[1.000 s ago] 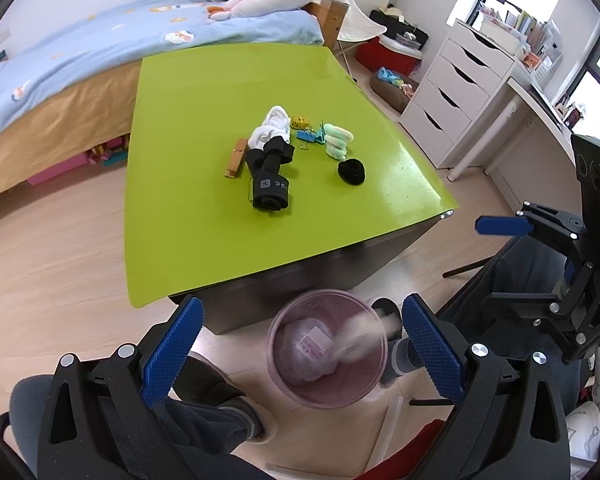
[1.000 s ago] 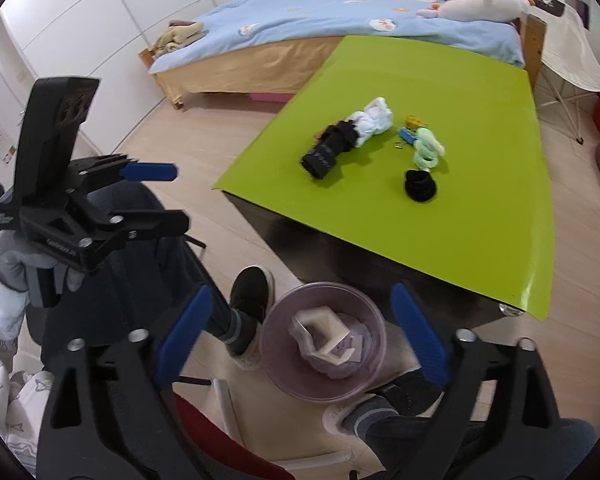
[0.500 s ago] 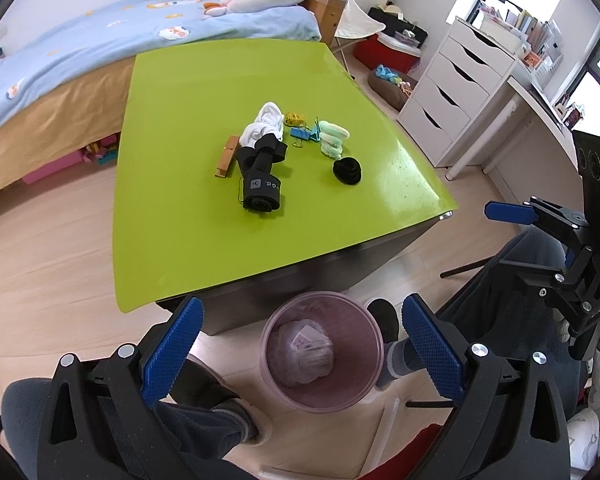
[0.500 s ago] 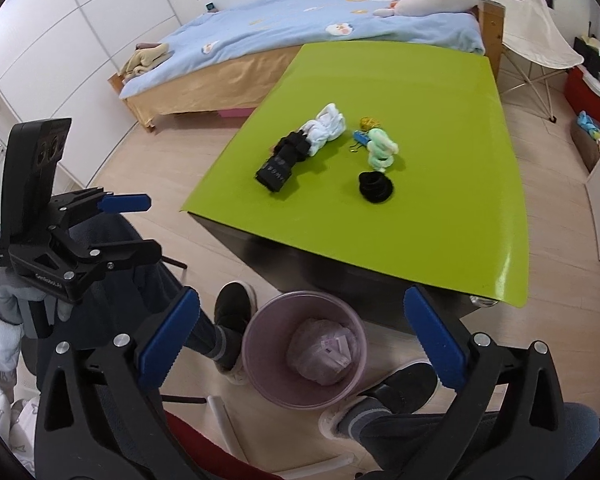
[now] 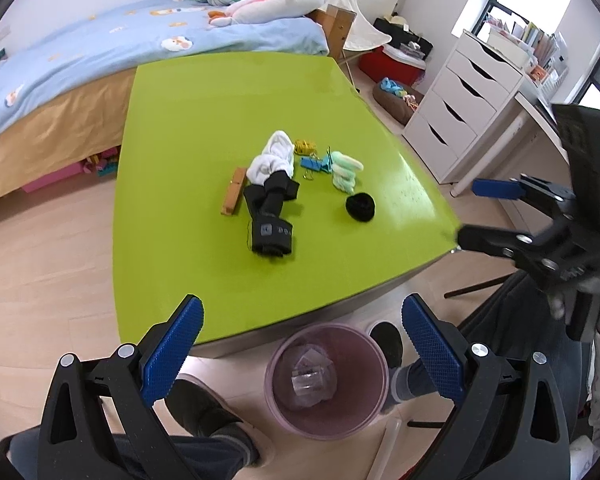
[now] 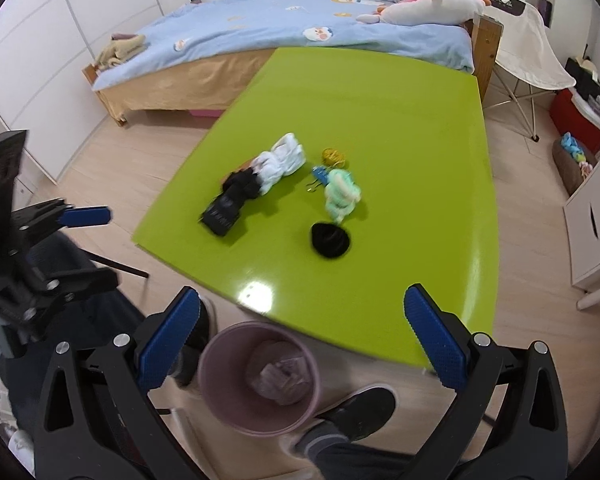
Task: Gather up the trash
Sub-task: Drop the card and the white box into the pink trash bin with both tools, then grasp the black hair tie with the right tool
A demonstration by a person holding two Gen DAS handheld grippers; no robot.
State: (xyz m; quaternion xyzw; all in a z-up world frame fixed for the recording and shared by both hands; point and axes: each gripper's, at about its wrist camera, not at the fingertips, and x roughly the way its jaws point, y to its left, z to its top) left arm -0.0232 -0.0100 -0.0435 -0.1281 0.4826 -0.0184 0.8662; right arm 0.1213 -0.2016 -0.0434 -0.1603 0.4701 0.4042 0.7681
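Note:
A pink trash bin (image 5: 277, 398) stands on the floor by the near edge of the green table (image 5: 204, 120), with crumpled clear trash (image 5: 312, 376) inside. My left gripper (image 5: 302, 320) hangs open and empty above the bin and table edge. My right gripper (image 6: 302, 308) is also open and empty over the bin (image 6: 220, 394), and shows at the right as the right gripper (image 5: 492, 214). On the table lie a black sock roll (image 5: 272, 224), a white sock (image 5: 272, 158), a wooden clip (image 5: 232, 192), a blue binder clip (image 5: 314, 164), a mint hair tie (image 5: 346, 170) and a black scrunchie (image 5: 360, 208).
A person's shoes (image 5: 384, 344) rest on the floor on either side of the bin. A bed (image 5: 80, 64) stands behind the table, white drawers (image 5: 460, 108) to the right, and a folding chair (image 6: 528, 56) at the far corner. Wood floor runs along the table's left.
The pale piece seen falling a second ago now lies in the bin. Both grippers have swung up and forward, from looking down at the bin towards the table. Both remain open.

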